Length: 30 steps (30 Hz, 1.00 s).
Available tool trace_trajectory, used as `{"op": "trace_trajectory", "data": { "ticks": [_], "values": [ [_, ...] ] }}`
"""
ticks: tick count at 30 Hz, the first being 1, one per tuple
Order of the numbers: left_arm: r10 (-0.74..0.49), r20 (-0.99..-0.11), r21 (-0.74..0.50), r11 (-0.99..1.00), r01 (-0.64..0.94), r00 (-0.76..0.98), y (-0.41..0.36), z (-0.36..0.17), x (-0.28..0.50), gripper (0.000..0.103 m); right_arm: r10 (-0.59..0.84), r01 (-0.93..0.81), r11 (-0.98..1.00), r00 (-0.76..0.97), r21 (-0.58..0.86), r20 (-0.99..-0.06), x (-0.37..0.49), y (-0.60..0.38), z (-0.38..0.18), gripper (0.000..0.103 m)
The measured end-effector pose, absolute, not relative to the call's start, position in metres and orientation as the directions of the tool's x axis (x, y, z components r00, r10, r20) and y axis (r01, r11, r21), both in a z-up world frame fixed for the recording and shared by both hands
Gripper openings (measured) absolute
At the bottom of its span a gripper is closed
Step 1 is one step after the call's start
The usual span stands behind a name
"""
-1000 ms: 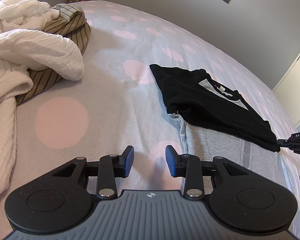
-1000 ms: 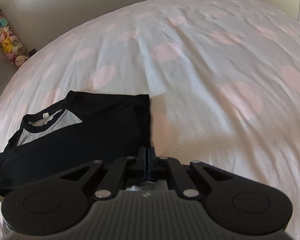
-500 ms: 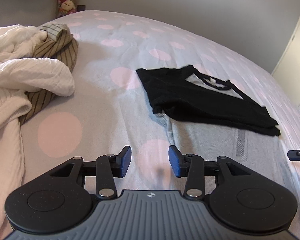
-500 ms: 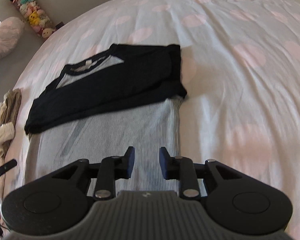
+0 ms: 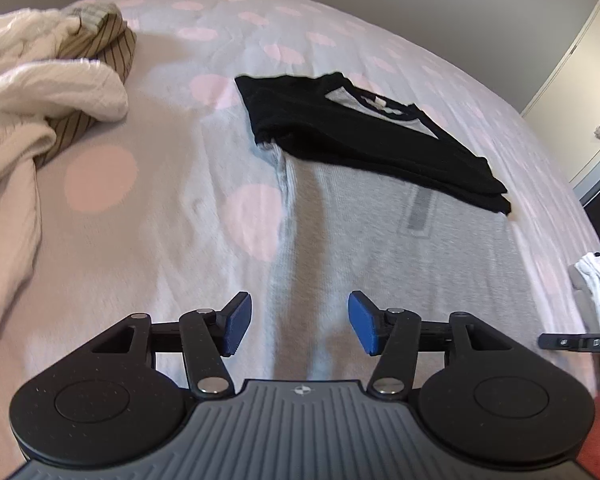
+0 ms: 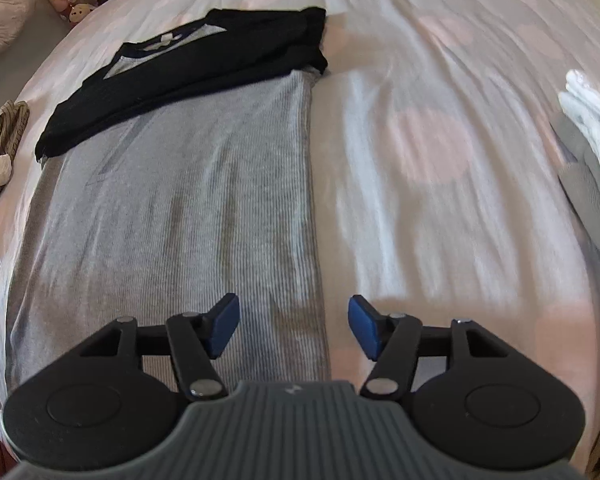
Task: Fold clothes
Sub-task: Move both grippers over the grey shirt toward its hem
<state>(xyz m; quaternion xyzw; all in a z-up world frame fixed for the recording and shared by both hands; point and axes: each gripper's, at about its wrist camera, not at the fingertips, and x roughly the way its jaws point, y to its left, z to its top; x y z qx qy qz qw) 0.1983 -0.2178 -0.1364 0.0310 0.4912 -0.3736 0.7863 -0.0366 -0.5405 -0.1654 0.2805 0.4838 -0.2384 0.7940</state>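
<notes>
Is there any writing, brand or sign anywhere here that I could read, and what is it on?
"DAS": on the black bar at the right edge of the left wrist view.
Neck label of the shirt: too blurred to read.
Round emblem on the left gripper body: a symbol, no letters.

Ribbed grey knit shirt (image 6: 172, 200) with matt black sleeves; smooth dotted cotton bed sheet (image 6: 440, 80); crinkled white cloth (image 5: 40, 80).

A grey ribbed shirt (image 6: 172, 208) lies flat, black sleeves folded across top.
</notes>
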Motion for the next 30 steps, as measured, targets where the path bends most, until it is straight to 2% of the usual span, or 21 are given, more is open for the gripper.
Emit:
{"op": "trace_trajectory", "data": {
  "ticks": [6,12,16,21,30],
  "values": [
    [-0.500,-0.833,-0.282,0.753,0.594,0.238,-0.211,-0.133,0.182,0.053,-0.044,0.665,0.690,0.433,0.286,-0.900,-0.046,-0.545,-0.172,0.074],
    [-0.508,-0.859,-0.423,0.780,0.461,0.072,-0.202,-0.147,0.184,0.054,-0.026,0.651,0.710,0.406,0.269,-0.914,-0.049,-0.535,-0.173,0.074],
    [-0.424,-0.905,-0.365,0.809,0.461,0.026,-0.210,-0.149,0.172,0.054,-0.019,0.654,0.706,0.401,0.272,-0.916,-0.059,-0.530,-0.167,0.074],
    [-0.459,-0.887,-0.397,0.812,0.428,0.049,-0.200,-0.134,0.167,0.054,-0.024,0.660,0.691,0.426,0.293,-0.904,-0.070,-0.526,-0.154,0.074],
    [-0.450,-0.893,-0.419,0.807,0.415,-0.026,-0.205,-0.146,0.176,0.054,0.074,0.715,0.639,0.310,0.283,-0.948,-0.056,-0.532,-0.169,0.074]
  ]
}}
